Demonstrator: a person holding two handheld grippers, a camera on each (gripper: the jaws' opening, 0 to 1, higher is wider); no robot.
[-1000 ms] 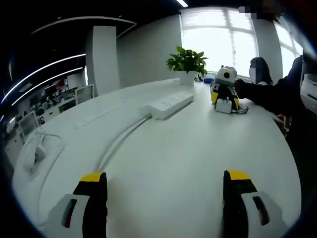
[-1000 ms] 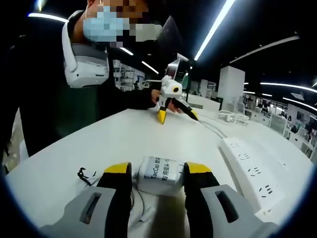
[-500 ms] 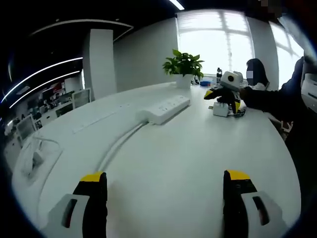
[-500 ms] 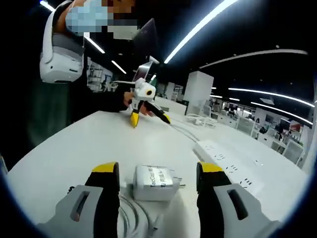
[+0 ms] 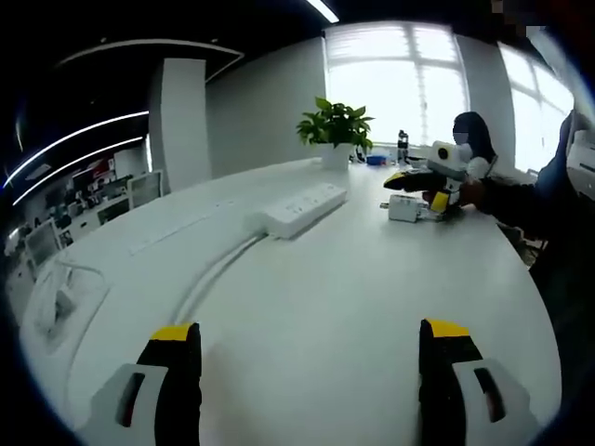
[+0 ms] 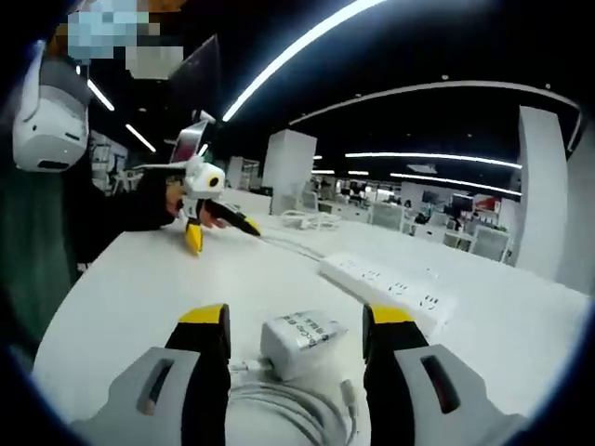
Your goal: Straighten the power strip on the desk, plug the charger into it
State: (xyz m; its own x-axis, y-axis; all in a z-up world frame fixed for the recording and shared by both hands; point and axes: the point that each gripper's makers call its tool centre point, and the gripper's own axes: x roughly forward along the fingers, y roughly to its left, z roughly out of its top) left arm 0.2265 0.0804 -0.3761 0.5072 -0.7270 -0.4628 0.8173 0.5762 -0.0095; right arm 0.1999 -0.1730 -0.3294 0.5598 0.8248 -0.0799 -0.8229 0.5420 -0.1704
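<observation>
Charger [image 6: 302, 340] lies unplugged on the desk [image 6: 130, 288] between the spread, empty jaws of the right gripper [image 6: 296, 321]; power strip [image 6: 388, 289] sits just beyond. Left gripper [image 5: 311, 336] likewise released, empty; plugging remains.

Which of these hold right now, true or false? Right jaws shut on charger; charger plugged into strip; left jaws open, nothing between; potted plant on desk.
1. The right gripper is shut on the charger. False: its jaws stand open, either side of the charger.
2. The charger is plugged into the power strip. False: it lies apart on the desk.
3. The left gripper is open, nothing between its jaws. True.
4. A potted plant stands on the desk. True.
</observation>
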